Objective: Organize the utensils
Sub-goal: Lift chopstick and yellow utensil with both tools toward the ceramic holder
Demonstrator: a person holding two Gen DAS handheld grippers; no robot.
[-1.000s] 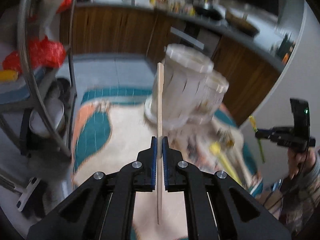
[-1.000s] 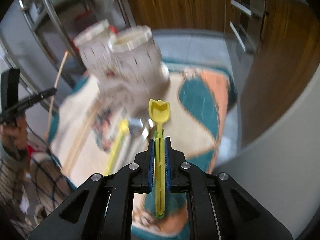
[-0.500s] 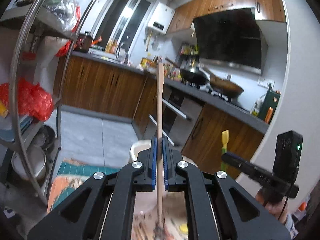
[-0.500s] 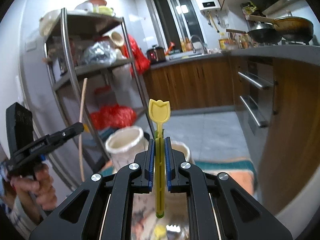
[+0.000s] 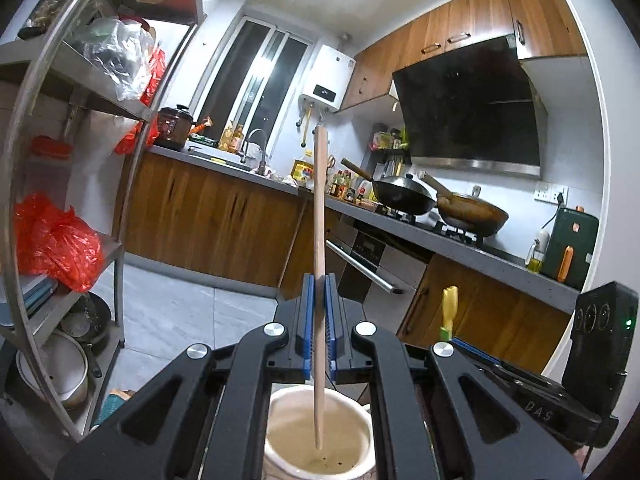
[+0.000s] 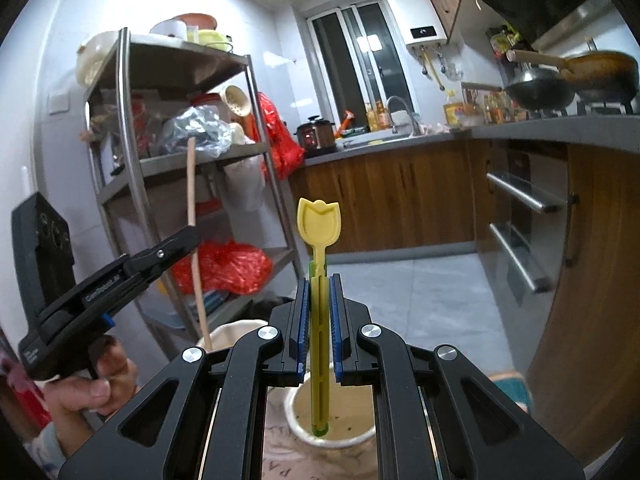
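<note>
Left gripper [image 5: 319, 312] clamps stick [image 5: 319, 216] upright over cup [image 5: 280, 432] | right gripper [image 6: 319, 316] clamps spoon [image 6: 319, 228] handle-down over cup [image 6: 352, 436], ready to drop

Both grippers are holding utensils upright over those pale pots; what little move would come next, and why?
Probably lower both. The left gripper holds the wooden stick over one cream round holder; the right gripper holds the yellow tulip-shaped spoon over the other.

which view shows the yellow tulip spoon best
The right wrist view: the yellow tulip spoon stands upright in the right claw, tulip bowl up, its lower tip above a white holder. The left wrist view shows only the spoon's upper part, edge-on, small at the right behind the left claw.
</note>
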